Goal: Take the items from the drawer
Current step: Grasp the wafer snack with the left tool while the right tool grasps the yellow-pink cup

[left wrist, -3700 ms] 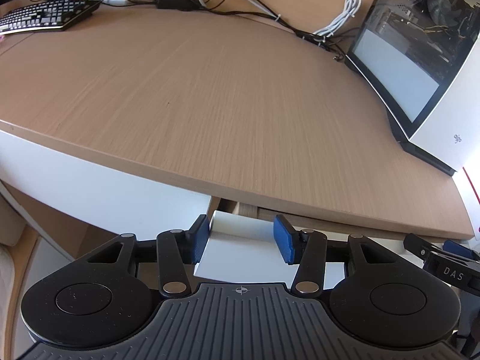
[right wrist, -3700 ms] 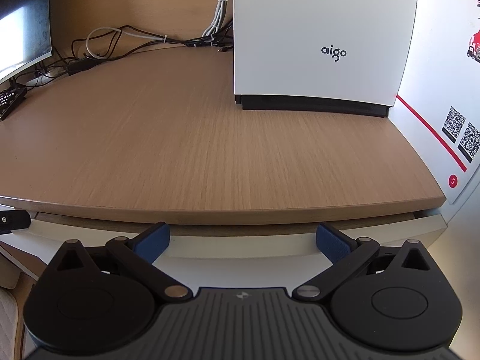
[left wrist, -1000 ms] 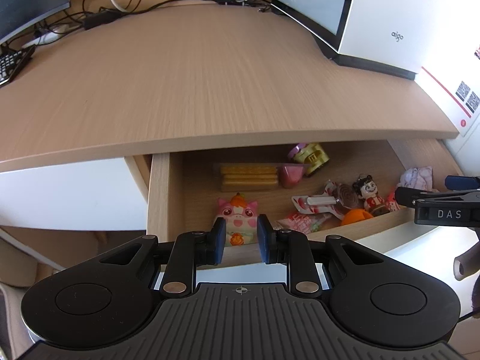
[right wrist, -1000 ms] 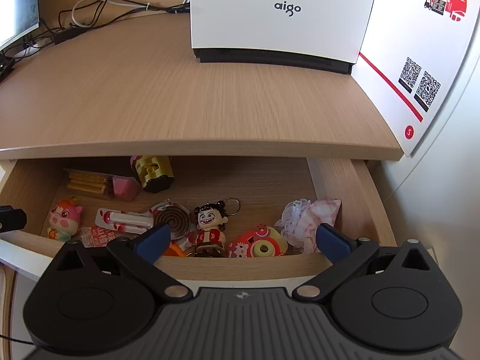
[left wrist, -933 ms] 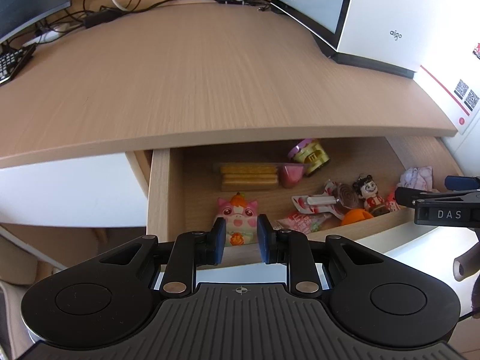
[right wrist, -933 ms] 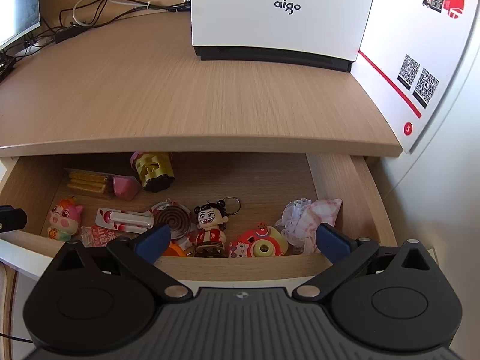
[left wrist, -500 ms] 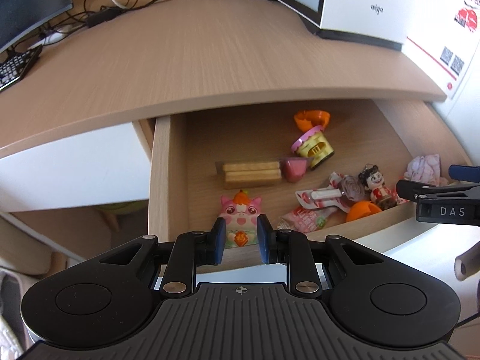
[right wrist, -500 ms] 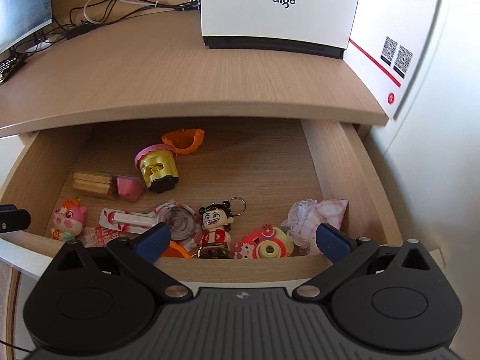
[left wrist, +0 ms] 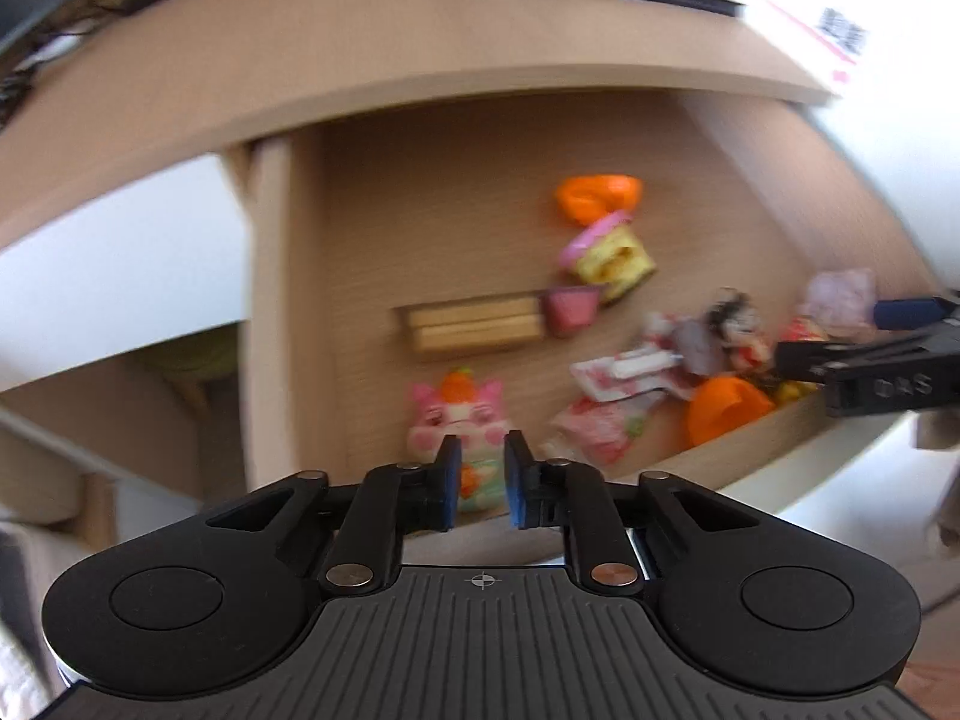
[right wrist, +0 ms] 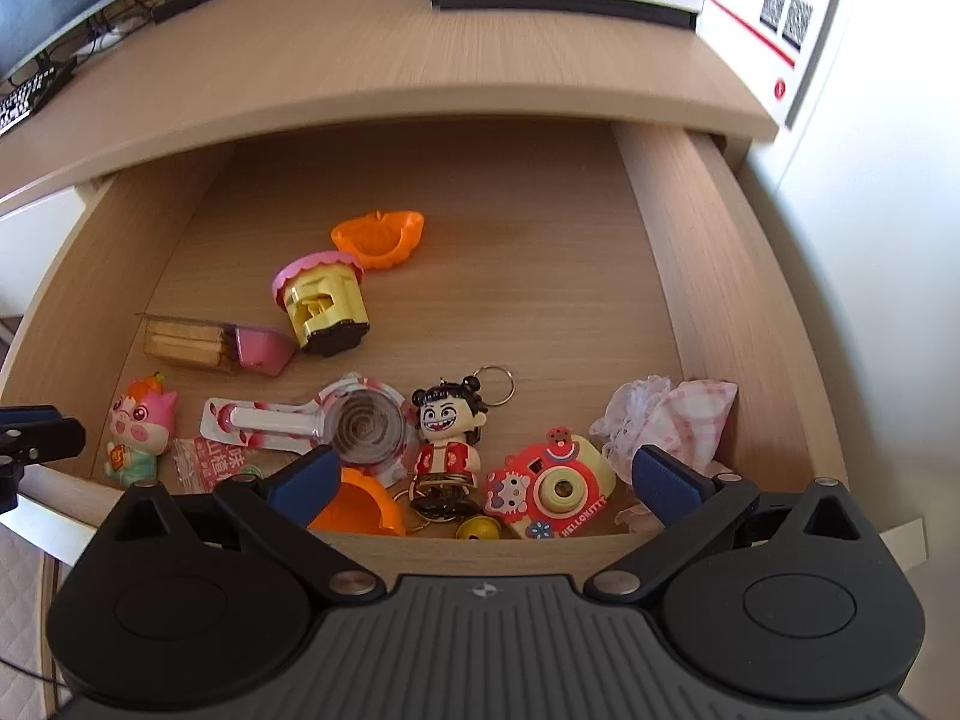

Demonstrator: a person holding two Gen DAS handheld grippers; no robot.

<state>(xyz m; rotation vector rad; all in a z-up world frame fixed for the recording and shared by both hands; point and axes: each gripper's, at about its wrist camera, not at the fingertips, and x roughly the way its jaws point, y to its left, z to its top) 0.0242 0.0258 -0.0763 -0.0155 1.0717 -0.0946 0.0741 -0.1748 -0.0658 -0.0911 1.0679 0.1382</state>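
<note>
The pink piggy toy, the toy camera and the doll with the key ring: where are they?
pink piggy toy (right wrist: 139, 427), right wrist view, its face
toy camera (right wrist: 555, 487), right wrist view, its lens
doll (right wrist: 447, 420), right wrist view, its face

The drawer (right wrist: 678, 228) stands pulled out below the desk (right wrist: 420, 54). In it, the pig (right wrist: 139, 427) sits front left, the wafers (right wrist: 183, 343) behind it. The doll (right wrist: 447, 429) stands mid-front, the camera (right wrist: 549, 489) to its right, the cloth (right wrist: 672, 414) far right. The pot (right wrist: 321, 303) lies in the middle, the shell (right wrist: 379, 238) behind it.
</note>
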